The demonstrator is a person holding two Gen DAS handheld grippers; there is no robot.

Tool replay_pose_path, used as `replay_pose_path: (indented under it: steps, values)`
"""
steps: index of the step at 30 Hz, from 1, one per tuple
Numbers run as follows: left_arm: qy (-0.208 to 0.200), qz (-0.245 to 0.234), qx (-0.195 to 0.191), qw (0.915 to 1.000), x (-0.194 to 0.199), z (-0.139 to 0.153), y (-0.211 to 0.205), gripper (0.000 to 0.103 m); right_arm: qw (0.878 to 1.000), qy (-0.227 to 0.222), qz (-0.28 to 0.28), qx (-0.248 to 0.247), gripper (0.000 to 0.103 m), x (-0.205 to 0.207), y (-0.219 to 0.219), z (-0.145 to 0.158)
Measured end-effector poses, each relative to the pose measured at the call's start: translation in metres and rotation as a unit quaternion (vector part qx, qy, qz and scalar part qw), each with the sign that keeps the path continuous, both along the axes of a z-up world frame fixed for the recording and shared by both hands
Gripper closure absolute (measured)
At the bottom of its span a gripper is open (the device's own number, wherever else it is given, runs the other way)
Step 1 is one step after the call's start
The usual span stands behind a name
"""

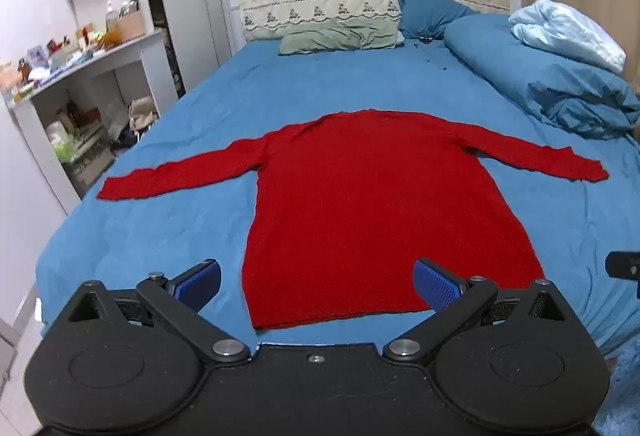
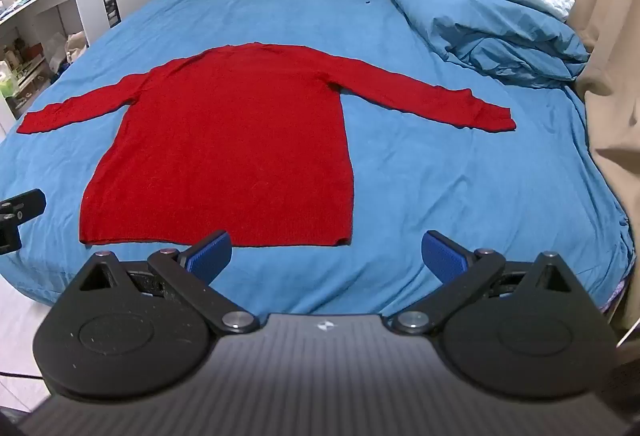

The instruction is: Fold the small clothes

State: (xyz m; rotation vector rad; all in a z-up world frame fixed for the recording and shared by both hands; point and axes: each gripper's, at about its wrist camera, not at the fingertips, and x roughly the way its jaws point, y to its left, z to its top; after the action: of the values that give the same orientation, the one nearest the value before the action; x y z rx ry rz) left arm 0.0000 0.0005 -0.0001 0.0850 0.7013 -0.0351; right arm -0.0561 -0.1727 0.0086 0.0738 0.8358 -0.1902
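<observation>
Red long-sleeved knit sweater (image 1: pixel 384 212) lies flat on the blue bedsheet (image 1: pixel 192 236), hem toward the foot edge of the bed, neck toward the headboard, sleeves spread out to both side edges. By its look it is soft, limp and light, with a fuzzy knit that should grip well between ribbed pads but will sag and stretch when lifted, so a single-layer pinch may drag the rest along the sheet. Good places to take hold seem to be the two hem corners, or a cuff (image 2: pixel 496 118) and the shoulder next to it. The left tool (image 1: pixel 316 282) hovers over the hem, spread wide and holding nothing; the right tool (image 2: pixel 326 252) hangs just short of the hem near its right corner, equally wide and empty. The neckline is foreshortened and hard to read, so front or back is unclear; each tool body hides the bed's foot edge.
</observation>
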Motion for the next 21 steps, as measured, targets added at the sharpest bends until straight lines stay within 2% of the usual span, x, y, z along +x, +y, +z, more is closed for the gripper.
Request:
replay_pose_path:
  steps: [3, 4, 5, 15, 21]
  values:
    - [0.004, 0.003, -0.016, 0.9999, 0.0012, 0.0005, 0.0093, 0.000, 1.000, -0.002, 0.000, 0.001, 0.000, 0.0003, 0.0003, -0.0001]
    - [-0.014, 0.003, 0.000, 0.9999, -0.0031, 0.0010, 0.0047, 0.000, 1.000, -0.002, -0.001, 0.001, 0.000, 0.0003, 0.0006, -0.0001]
    - [-0.012, 0.002, -0.010, 0.9999, -0.0033, 0.0011, 0.0076, 0.000, 1.000, -0.002, -0.001, 0.002, 0.000, 0.0002, 0.0009, 0.0000]
    - [-0.012, 0.008, 0.015, 0.9998, -0.0037, 0.0023, 0.0045, 0.000, 1.000, -0.001, 0.002, 0.002, 0.000, -0.0010, 0.0034, -0.0007]
    - [-0.011, 0.010, 0.011, 0.9998, -0.0043, 0.0033, 0.0022, 0.000, 1.000, -0.002, 0.000, 0.001, 0.000, -0.0013, 0.0048, -0.0001]
